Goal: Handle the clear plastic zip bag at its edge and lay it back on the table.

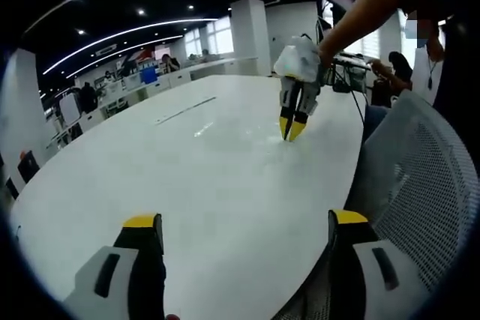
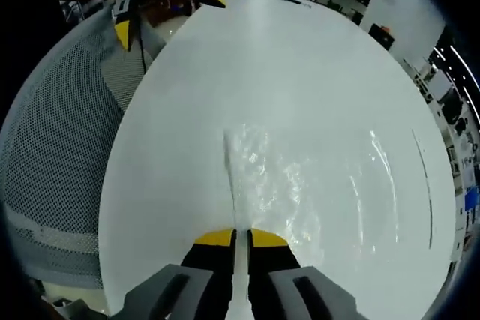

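Observation:
The clear plastic zip bag [image 2: 292,177] lies flat and glinting on the white table [image 2: 300,58]. Its near edge runs up between the yellow-tipped fingers of my right gripper [image 2: 241,239], which is shut on that edge. In the left gripper view the right gripper [image 1: 291,129] points down at the table with its tips pinched together, and the bag [image 1: 251,140] shows as a faint sheen beside it. My left gripper [image 1: 245,219] stands wide open over the table's near edge, holding nothing. It also shows in the right gripper view as the left gripper [image 2: 169,13], open.
A grey mesh chair back [image 1: 427,177] stands against the table's edge, also seen as the chair [image 2: 52,155]. A person's arm [image 1: 360,13] holds the right gripper. Desks and people sit far behind the table [image 1: 150,155].

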Demonstrator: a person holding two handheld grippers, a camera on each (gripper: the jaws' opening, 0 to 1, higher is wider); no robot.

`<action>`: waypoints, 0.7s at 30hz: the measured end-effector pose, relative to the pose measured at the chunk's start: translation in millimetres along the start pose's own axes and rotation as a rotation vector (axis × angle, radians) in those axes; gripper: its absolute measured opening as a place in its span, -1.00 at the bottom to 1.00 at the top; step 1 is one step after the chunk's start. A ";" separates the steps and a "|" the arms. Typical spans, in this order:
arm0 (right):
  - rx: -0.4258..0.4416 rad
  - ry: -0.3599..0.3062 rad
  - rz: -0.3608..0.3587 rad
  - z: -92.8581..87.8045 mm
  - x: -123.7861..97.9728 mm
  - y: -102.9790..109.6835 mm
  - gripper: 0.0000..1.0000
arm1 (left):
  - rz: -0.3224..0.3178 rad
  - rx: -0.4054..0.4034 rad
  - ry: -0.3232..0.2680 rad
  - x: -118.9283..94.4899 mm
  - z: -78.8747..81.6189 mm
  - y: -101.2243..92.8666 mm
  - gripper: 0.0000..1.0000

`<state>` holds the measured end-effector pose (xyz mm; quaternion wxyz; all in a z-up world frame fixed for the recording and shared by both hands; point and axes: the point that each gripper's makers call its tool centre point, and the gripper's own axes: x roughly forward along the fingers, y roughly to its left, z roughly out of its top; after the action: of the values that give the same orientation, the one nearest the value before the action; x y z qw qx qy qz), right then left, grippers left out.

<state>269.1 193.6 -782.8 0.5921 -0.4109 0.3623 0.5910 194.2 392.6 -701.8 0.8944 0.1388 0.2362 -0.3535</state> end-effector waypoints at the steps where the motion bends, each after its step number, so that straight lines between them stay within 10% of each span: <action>1: -0.006 -0.007 0.001 1.7 -0.6 1.7 -1.00 | -0.002 0.005 0.000 0.3 0.4 -0.6 0.80; 21: -0.104 0.033 -0.059 2.7 -7.5 13.9 -0.81 | -0.029 0.068 -0.005 0.3 3.8 -8.3 0.71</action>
<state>254.7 192.6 -775.7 0.5812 -0.4611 0.3287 0.5844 189.8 384.9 -699.5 0.8845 0.1648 0.2239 -0.3746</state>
